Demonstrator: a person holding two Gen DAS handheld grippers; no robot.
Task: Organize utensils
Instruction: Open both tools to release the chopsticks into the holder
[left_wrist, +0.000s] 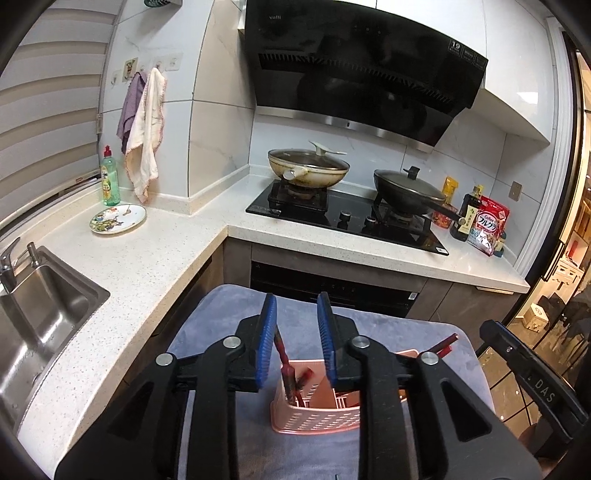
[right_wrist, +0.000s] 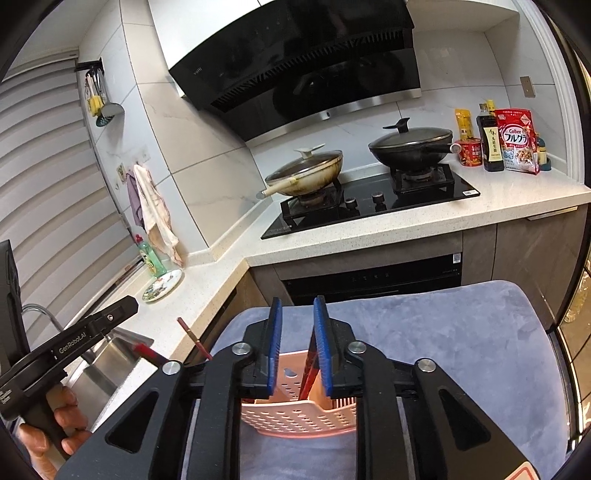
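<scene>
Both your grippers are hovering over the pink perforated utensil basket (left_wrist: 314, 410), which is sitting on the blue-grey towel (left_wrist: 229, 306) covering the tabletop.

Left gripper (left_wrist: 296, 314): fingers (left_wrist: 266, 339) are standing slightly apart. Red chopsticks (left_wrist: 286, 365) are running up between them out of the basket's left compartment, lying close along the left pad. I can't tell if that pad is touching them; the right pad is clear, so they aren't pinched.

Right gripper (right_wrist: 297, 317): fingers (right_wrist: 275, 343) are also parted by a narrow gap. A second pair of red chopsticks (right_wrist: 308, 373) is leaning in the basket between them, tips down, right against the right pad. Contact there is unclear, and the left pad is off them.

In the right wrist view your left hand (right_wrist: 55, 424) is wrapping the left gripper's handle, and the upper ends of the left pair are sticking up beside it.

Behind: gas hob (left_wrist: 347, 221) carrying a cream lidded wok (left_wrist: 308, 168) and a black lidded wok (left_wrist: 410, 188). Sink (left_wrist: 40, 306) is sitting to the left, with a patterned plate (left_wrist: 118, 219) and a green dish soap bottle (left_wrist: 110, 177) near it.
</scene>
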